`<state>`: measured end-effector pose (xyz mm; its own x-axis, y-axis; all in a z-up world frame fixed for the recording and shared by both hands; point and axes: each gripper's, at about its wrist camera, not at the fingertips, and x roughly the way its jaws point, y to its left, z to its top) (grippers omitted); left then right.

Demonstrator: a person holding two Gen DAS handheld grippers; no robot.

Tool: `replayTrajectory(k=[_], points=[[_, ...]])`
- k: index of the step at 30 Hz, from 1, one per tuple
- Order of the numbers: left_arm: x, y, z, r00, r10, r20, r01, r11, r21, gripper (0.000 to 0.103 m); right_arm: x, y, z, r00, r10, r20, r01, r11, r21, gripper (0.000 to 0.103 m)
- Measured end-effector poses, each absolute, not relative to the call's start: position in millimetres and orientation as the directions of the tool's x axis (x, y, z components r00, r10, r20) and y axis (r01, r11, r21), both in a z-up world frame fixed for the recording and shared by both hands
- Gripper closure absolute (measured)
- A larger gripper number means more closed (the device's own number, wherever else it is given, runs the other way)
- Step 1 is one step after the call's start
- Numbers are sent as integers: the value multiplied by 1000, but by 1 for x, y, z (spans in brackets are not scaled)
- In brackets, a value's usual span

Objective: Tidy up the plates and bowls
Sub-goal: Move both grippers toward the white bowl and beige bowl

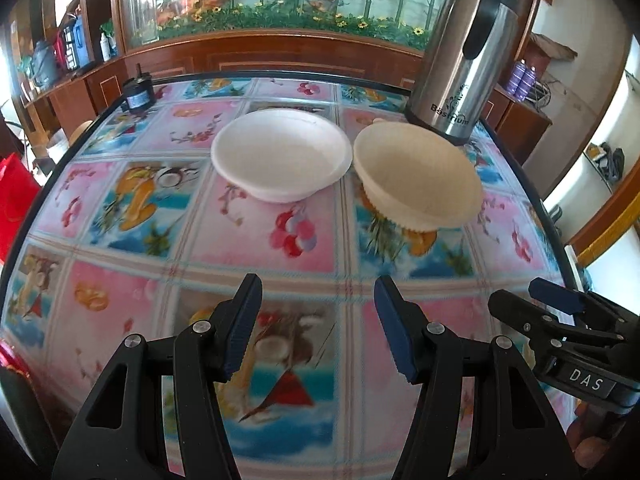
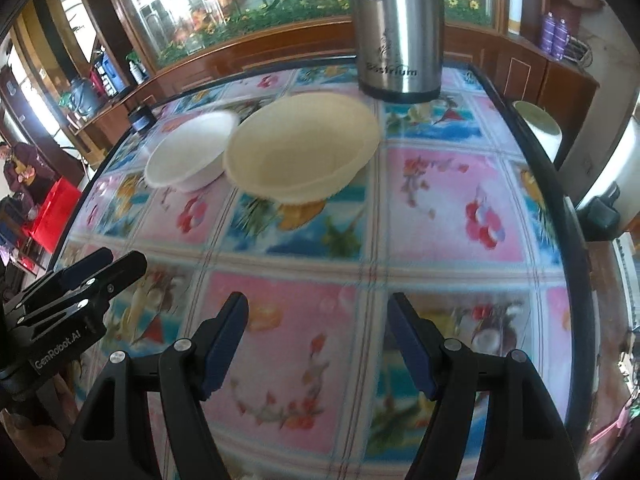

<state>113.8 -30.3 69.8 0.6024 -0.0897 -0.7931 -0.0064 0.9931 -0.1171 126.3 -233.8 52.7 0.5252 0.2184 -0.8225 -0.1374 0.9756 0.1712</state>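
Table (image 1: 120,208), covered by a glossy cloth printed with squares of fruit, flowers and beach scenes, dark rim around the edge; it carries every item listed here. Steel flask (image 1: 466,52), tall, brushed metal with a black handle and lid, upright at the table's far edge; serves as the landmark. Cream bowl (image 1: 418,178), wide and shallow, upright, directly in front of the flask and close to its base; whether the two touch cannot be told. White bowl (image 1: 280,156), similar shape, upright, in front of the flask and to its left, just beside the cream bowl with the rims nearly meeting. Left gripper (image 1: 318,328), black frame with blue ribbed pads, jaws spread and nothing between them, hanging over bare cloth well short of the flask on the near side, in line with the gap between the bowls. Right gripper (image 2: 318,344), same build, jaws spread and empty, also over bare cloth on the near side of the flask, well apart from both bowls. Small dark jar (image 1: 138,94), with a blue label, at the far edge, well left of the flask.
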Motion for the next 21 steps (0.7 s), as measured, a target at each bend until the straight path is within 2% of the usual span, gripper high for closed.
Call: replayTrajectory(k=[21], points=[[188,-68,53,597,-108,-795,-81,978,-193,44,245,-264,51,569,238,-787,-125,971,203,30]])
